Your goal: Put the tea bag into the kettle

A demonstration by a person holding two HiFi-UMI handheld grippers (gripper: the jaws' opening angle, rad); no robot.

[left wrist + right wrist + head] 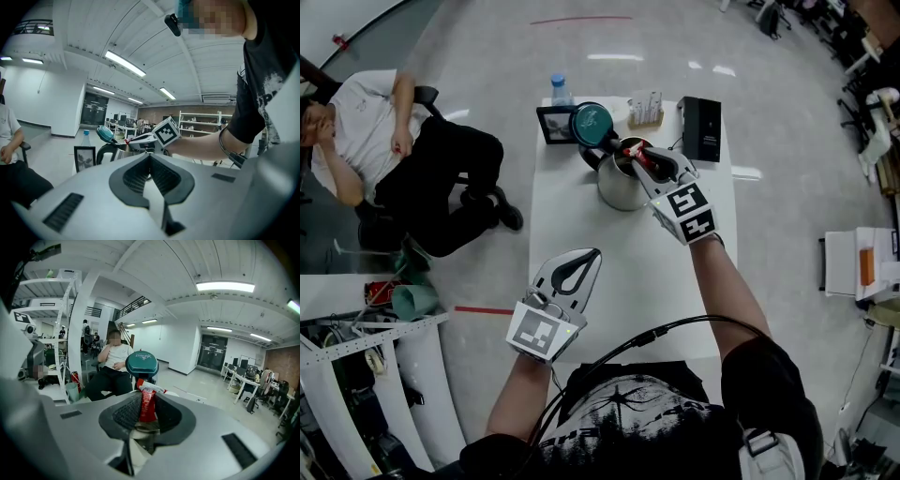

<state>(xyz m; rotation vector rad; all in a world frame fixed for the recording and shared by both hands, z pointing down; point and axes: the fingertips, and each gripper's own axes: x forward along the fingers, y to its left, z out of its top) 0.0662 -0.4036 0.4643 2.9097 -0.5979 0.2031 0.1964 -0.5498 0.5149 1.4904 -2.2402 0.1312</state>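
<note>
A steel kettle point(619, 185) stands at the far part of the white table point(628, 281), its teal lid point(592, 122) tipped open. My right gripper point(645, 161) is over the kettle's mouth, shut on a red tea bag point(638, 157). In the right gripper view the tea bag point(146, 405) is pinched between the pads, with the teal lid point(141, 363) just beyond. My left gripper point(584, 258) hovers over the near part of the table, jaws together and holding nothing. From the left gripper point(150, 158) view, the kettle point(112, 151) and the right gripper's marker cube point(167, 132) show ahead.
Behind the kettle stand a water bottle point(561, 89), a small picture frame point(554, 124), a holder of packets point(646, 111) and a black box point(702, 128). A person point(412, 155) sits on a chair left of the table. A cable runs over the table's near edge.
</note>
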